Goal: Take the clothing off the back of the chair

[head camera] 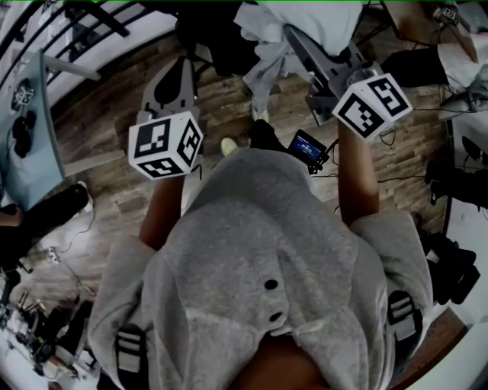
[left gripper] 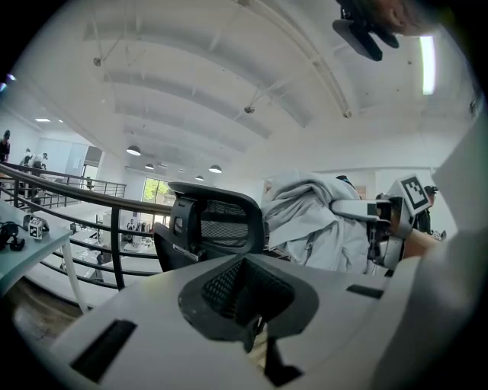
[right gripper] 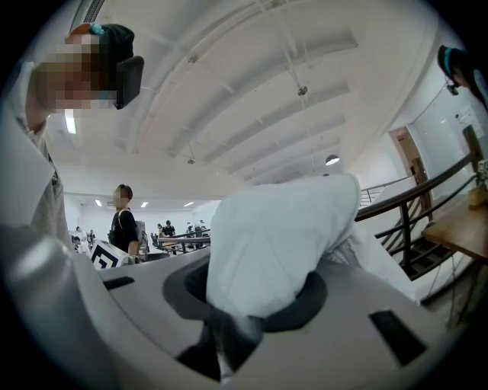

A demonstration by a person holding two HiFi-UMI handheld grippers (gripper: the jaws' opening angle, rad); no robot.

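A pale garment point(head camera: 305, 21) hangs bunched from my right gripper point(head camera: 296, 36), which is shut on its fabric; one sleeve point(head camera: 263, 72) droops toward the wooden floor. In the right gripper view the cloth point(right gripper: 282, 236) fills the jaws of that gripper point(right gripper: 236, 320). The black mesh-backed chair point(left gripper: 217, 221) stands just left of the garment point(left gripper: 313, 225), its backrest bare. The chair point(head camera: 202, 30) shows dark at the top of the head view. My left gripper point(head camera: 181, 68) is shut with nothing in it and points toward the chair; its jaws point(left gripper: 248, 305) meet below the chair.
A railing point(left gripper: 91, 198) runs behind the chair. A light table point(head camera: 34, 152) with small objects stands at the left. A small screen device point(head camera: 309, 148) and cables lie on the floor. Another person point(head camera: 457, 53) sits at the upper right; people stand far off point(right gripper: 122, 221).
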